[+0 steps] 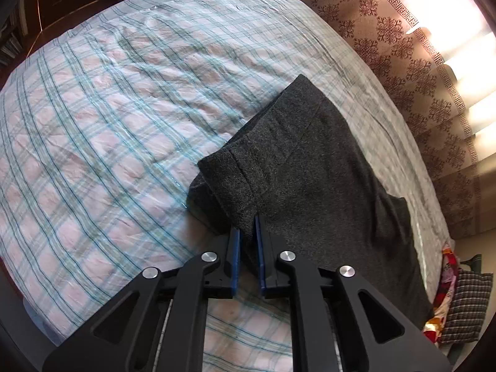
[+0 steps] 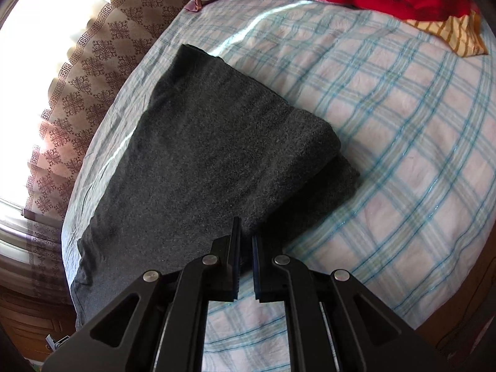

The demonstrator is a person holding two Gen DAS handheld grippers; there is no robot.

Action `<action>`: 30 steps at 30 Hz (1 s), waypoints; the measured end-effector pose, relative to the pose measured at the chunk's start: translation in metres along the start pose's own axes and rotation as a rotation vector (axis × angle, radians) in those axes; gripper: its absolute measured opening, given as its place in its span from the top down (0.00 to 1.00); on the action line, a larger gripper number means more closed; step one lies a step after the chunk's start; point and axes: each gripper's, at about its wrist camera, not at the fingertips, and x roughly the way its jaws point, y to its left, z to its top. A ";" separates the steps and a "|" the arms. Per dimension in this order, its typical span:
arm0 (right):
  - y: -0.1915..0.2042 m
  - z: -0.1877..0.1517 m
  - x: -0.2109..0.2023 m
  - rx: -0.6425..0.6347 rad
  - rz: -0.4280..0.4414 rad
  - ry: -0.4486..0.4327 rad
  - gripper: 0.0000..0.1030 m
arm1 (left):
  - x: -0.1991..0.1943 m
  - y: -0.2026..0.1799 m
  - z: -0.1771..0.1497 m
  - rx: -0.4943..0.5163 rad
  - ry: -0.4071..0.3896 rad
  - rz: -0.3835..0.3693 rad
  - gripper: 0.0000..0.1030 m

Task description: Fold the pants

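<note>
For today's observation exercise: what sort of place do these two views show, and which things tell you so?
Most likely a bedroom: a bed with a plaid sheet, patterned curtains over a bright window, and a checked pillow beside it.

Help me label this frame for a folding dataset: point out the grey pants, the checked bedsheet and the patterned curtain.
grey pants (image 2: 217,142): right wrist view, flat top of the folded layer.
checked bedsheet (image 1: 102,130): left wrist view, bare stretch left of the pants.
patterned curtain (image 1: 387,31): left wrist view, flower motif beyond the bed's far edge.
</note>
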 end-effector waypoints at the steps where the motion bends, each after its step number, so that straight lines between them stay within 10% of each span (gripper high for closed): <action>1: 0.000 -0.001 0.001 -0.013 0.000 -0.006 0.95 | 0.002 -0.003 -0.003 0.035 -0.014 0.044 0.76; 3: 0.009 -0.003 -0.001 -0.087 -0.031 -0.019 0.91 | 0.000 -0.011 -0.009 0.109 -0.064 0.147 0.55; 13: 0.046 0.001 -0.043 -0.345 -0.307 -0.274 0.64 | -0.044 -0.036 -0.015 0.285 -0.304 0.478 0.49; 17: 0.088 -0.018 -0.042 -0.531 -0.279 -0.323 0.56 | -0.060 -0.075 -0.024 0.361 -0.400 0.402 0.48; 21: 0.120 -0.048 -0.015 -0.666 -0.207 -0.239 0.56 | -0.034 -0.113 -0.040 0.438 -0.330 0.240 0.43; 30: 0.103 -0.067 0.024 -0.755 -0.230 -0.098 0.53 | 0.030 -0.090 -0.079 0.534 -0.197 0.330 0.43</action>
